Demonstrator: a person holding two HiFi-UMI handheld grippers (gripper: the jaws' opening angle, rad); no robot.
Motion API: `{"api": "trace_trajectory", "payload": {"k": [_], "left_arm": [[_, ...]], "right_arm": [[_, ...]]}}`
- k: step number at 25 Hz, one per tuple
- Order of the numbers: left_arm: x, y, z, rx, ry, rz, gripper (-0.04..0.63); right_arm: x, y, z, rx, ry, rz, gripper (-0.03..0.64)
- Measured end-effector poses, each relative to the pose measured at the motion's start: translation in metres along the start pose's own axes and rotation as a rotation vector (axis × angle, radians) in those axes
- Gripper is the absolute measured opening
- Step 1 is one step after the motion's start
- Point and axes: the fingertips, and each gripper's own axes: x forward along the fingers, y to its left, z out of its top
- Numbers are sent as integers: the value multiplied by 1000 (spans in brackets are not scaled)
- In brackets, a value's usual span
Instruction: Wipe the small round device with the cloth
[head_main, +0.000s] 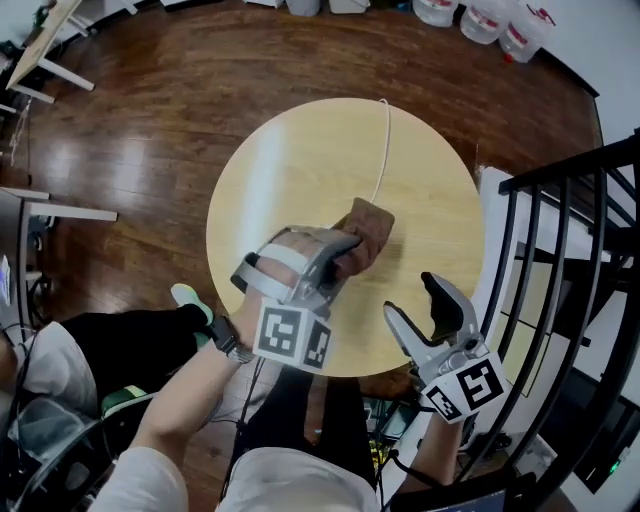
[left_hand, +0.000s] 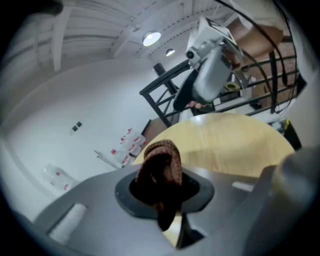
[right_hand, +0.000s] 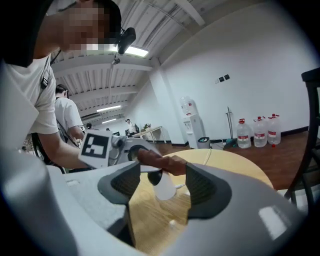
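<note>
The left gripper (head_main: 343, 252) is closed on the brown cloth (head_main: 370, 232) at the centre of the round table (head_main: 300, 160). The right gripper (head_main: 412, 300), at lower right, is open and empty.

My left gripper (head_main: 350, 245) and right gripper (head_main: 412, 300) are pale grey shells with dark grey ribbed pads (right_hand: 200, 186). Each carries a white cube (head_main: 292, 338) printed with black square markers. I wear a dark watch (head_main: 231, 341), a white short-sleeved shirt (head_main: 290, 482) and black trousers (head_main: 130, 348).
</note>
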Motion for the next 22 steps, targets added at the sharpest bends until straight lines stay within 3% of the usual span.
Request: {"api": "trace_trajectory", "payload": {"k": [2, 4, 10, 18, 22], "left_arm": [[-19, -7, -4, -6, 29, 131, 67], [-33, -13, -10, -12, 77, 201, 67], [-33, -33, -18, -32, 135, 260, 67], [-10, -68, -37, -35, 167, 174, 67], [2, -84, -47, -50, 207, 83, 67]], "right_arm": [[-1, 3, -3, -13, 11, -1, 285], [0, 9, -6, -22, 19, 13, 284], [4, 20, -17, -12, 31, 64, 285], [2, 13, -33, -17, 65, 74, 284], [6, 9, -36, -35, 79, 74, 285]]}}
